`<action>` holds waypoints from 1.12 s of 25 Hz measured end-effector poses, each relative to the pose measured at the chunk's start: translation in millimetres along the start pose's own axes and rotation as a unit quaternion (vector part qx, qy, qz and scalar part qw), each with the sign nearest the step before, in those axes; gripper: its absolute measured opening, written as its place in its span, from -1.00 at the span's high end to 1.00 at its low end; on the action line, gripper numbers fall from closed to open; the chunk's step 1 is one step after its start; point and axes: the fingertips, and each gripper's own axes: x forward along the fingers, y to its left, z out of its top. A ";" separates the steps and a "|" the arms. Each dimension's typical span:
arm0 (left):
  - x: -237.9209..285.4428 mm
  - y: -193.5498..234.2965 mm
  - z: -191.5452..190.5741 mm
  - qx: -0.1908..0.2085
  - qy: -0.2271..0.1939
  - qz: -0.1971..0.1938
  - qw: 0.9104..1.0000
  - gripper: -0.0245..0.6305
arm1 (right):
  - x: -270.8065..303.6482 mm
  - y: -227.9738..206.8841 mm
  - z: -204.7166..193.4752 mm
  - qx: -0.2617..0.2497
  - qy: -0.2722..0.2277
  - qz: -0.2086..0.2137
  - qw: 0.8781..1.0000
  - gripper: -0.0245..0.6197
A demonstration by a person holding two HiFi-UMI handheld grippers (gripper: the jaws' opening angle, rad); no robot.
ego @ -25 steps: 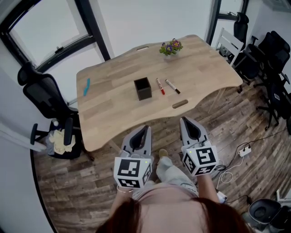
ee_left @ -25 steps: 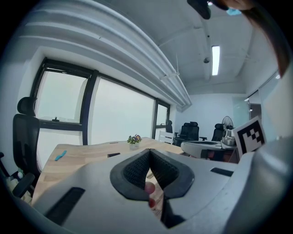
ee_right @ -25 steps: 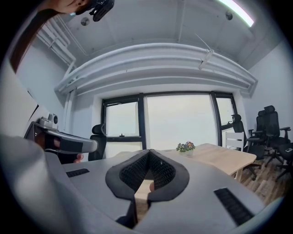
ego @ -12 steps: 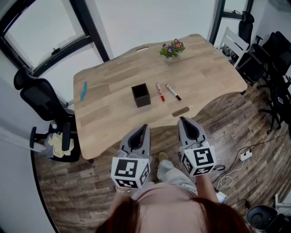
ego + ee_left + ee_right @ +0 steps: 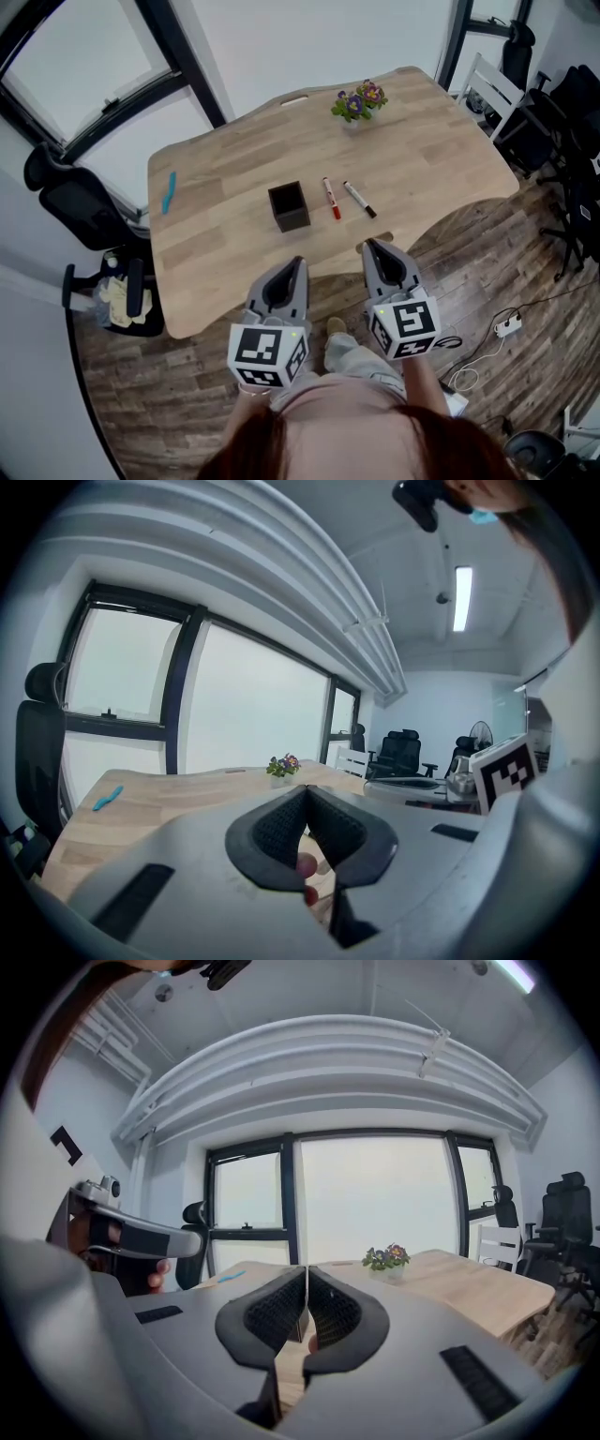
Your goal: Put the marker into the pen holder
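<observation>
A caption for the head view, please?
Both shut, left gripper and right gripper face a table with pen holder, red marker, black marker.

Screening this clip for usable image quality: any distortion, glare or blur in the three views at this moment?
Head view: sharp and evenly lit, only soft shadows; the wide-angle lens bends the table edge and the window frame. Left gripper view: strong fisheye with black corners; windows washed out. Right gripper view: same fisheye and dark corners; glass blown white, flowers still legible.
</observation>
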 end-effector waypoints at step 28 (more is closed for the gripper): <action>54.1 50.5 2.3 -0.025 0.005 0.086 0.996 0.93 | 103.1 -27.0 -42.3 -0.007 0.067 0.069 0.995 0.92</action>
